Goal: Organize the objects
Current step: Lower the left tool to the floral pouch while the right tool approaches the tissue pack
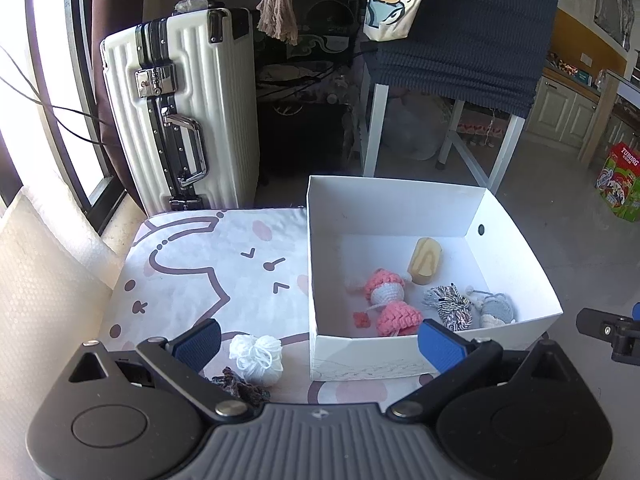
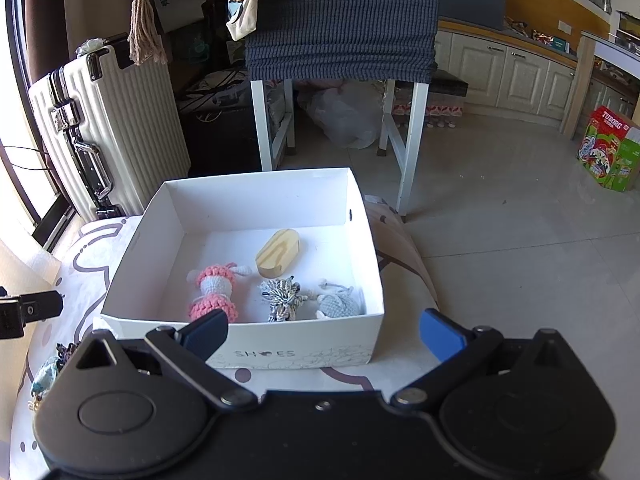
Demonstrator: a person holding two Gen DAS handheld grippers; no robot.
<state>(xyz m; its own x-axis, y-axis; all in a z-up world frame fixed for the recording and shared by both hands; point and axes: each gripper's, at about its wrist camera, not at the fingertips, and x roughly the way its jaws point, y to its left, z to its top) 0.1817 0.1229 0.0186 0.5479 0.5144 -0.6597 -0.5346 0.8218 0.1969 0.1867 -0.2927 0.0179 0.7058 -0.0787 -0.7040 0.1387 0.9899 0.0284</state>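
Note:
A white shoe box [image 1: 384, 204] [image 2: 256, 184] stands on a patterned cushion [image 1: 208, 264]. In it lie a pink crochet doll [image 1: 386, 298] [image 2: 214, 290], a wooden block [image 1: 426, 260] [image 2: 279, 252], a grey striped rope toy [image 1: 450, 306] [image 2: 282, 300] and a grey knit toy [image 1: 496, 308] [image 2: 340, 302]. A white yarn ball [image 1: 258, 358] and a dark crochet piece [image 1: 240, 386] lie on the cushion left of the box, between my left gripper's fingers. My left gripper [image 1: 320, 346] is open and empty. My right gripper [image 2: 324, 336] is open and empty, before the box's front wall.
A white suitcase [image 1: 180, 112] stands behind the cushion on the left. A white-legged table with a dark blue cloth [image 1: 460, 28] is behind the box. A light blue knit item [image 2: 44, 376] lies at the cushion's left edge. A green carton [image 2: 610, 148] sits on the tiled floor.

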